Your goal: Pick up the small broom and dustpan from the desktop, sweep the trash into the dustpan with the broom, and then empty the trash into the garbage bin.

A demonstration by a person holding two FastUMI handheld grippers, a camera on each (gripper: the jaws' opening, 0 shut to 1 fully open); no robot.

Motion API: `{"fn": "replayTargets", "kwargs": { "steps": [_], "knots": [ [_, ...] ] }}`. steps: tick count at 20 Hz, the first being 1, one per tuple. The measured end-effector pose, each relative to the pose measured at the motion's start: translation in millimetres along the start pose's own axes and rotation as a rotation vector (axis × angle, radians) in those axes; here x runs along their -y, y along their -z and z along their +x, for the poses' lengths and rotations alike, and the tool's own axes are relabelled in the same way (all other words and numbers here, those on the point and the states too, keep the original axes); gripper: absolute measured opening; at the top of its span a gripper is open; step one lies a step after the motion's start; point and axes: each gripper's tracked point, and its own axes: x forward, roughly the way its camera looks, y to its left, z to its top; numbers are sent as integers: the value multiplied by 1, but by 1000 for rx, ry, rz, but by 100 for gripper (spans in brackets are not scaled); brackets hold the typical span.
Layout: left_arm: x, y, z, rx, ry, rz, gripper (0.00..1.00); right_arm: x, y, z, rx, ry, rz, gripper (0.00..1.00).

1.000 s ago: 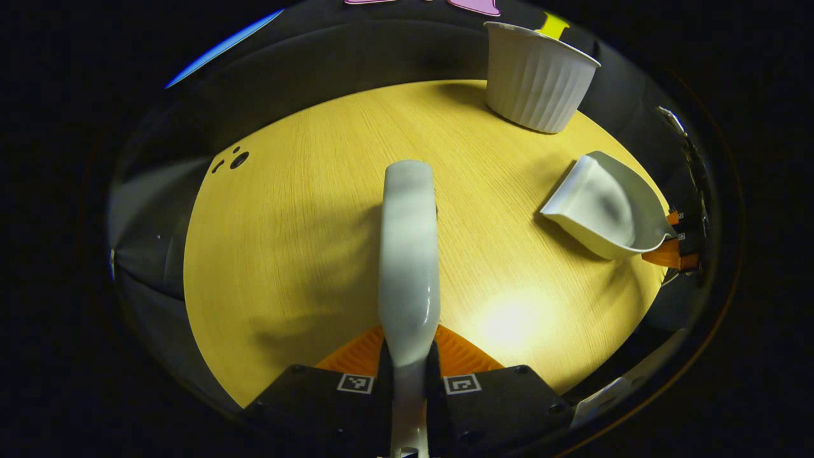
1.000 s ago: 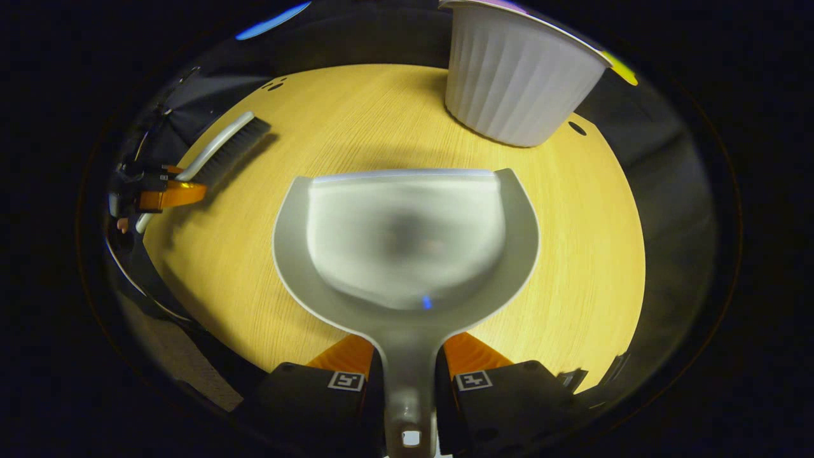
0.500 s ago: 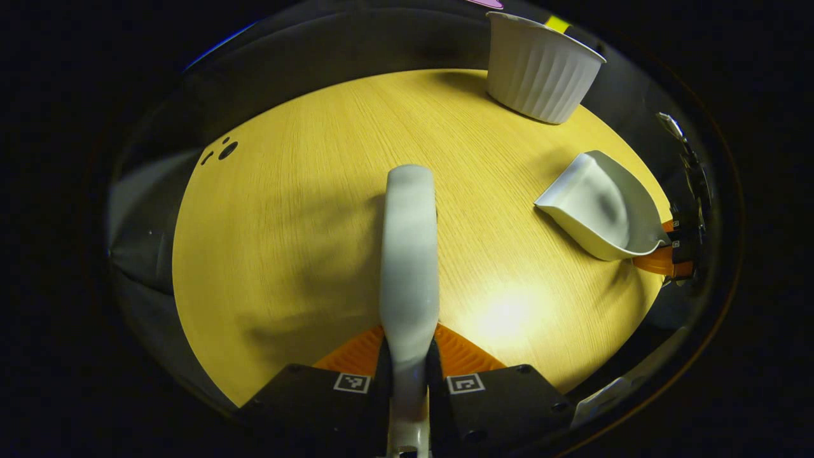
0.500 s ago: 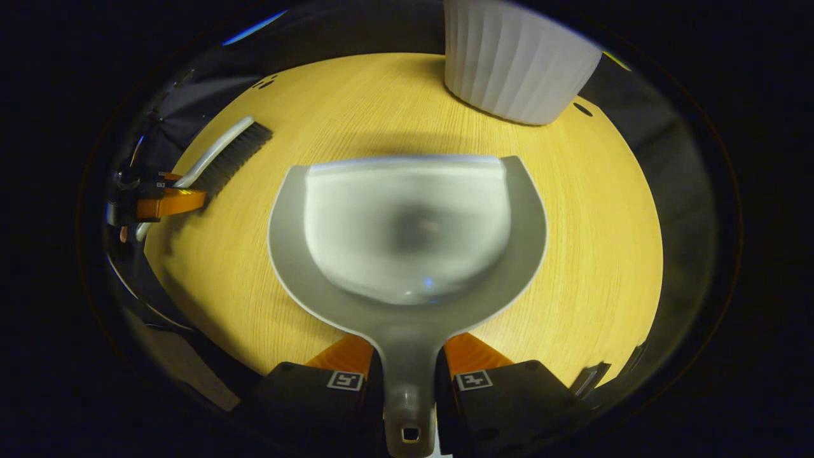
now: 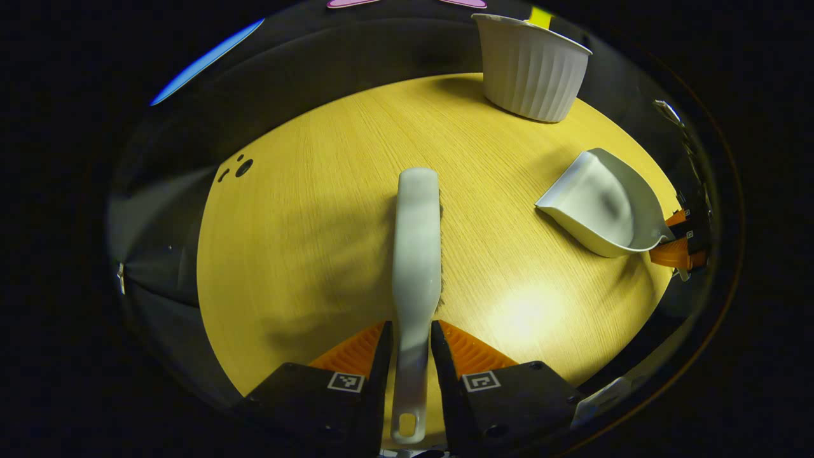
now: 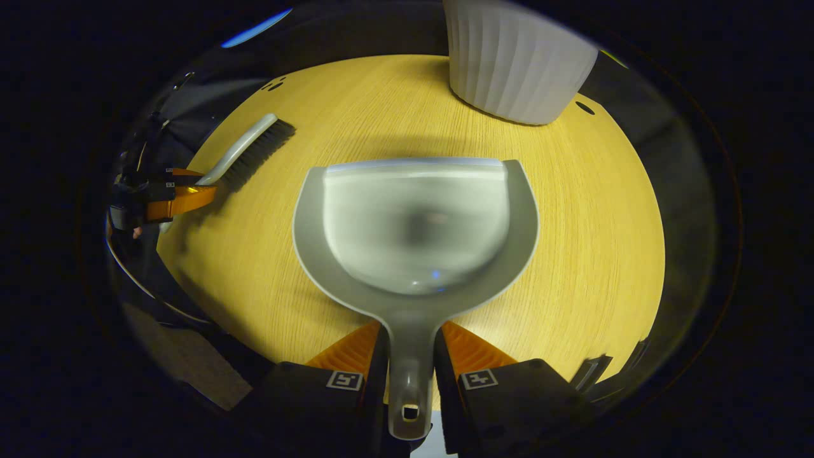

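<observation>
The white broom lies flat on the yellow wooden table, its handle running back between the fingers of my left gripper. The jaws stand open, a little off the handle on both sides. In the right gripper view the grey dustpan rests on the table, its handle between the parted fingers of my right gripper, which is open too. The dustpan's bowl looks empty. The white ribbed garbage bin stands at the table's far edge, just beyond the dustpan.
In the left gripper view the bin is at the far right, with the dustpan and the right gripper to the right. The right gripper view has the broom and the left gripper at the left. Small holes mark the tabletop.
Both grippers have opened and drawn back. The broom and the dustpan now lie farther forward, and the hanging holes at their handle ends have come into sight.
</observation>
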Motion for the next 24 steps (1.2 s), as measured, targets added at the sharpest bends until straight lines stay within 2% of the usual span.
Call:
{"fn": "replayTargets", "kwargs": {
  "steps": [4, 7, 11, 15, 18, 21, 24],
  "knots": [
    [4, -9, -26, 72, -7, 3, 41, 5, -18, -47, 108, 16, -23, 43],
    [12, -35, -57, 177, 6, -62, 41, 6, -44, -86, 244, 44, -36, 43],
    [18, -118, -119, 467, 17, -75, 41, 13, -99, -150, 500, 156, -79, 42],
    [27, -179, -192, 739, 55, -77, 41, 2, -154, -217, 719, 178, -33, 34],
    [33, -209, -243, 894, 70, -101, 41, 0, -182, -266, 889, 195, -13, 38],
    [38, -219, -269, 954, 52, -98, 41, 4, -197, -297, 991, 197, -28, 38],
    [48, -215, -271, 968, 26, -136, 41, 13, -205, -309, 1019, 163, -44, 38]
  ]
}}
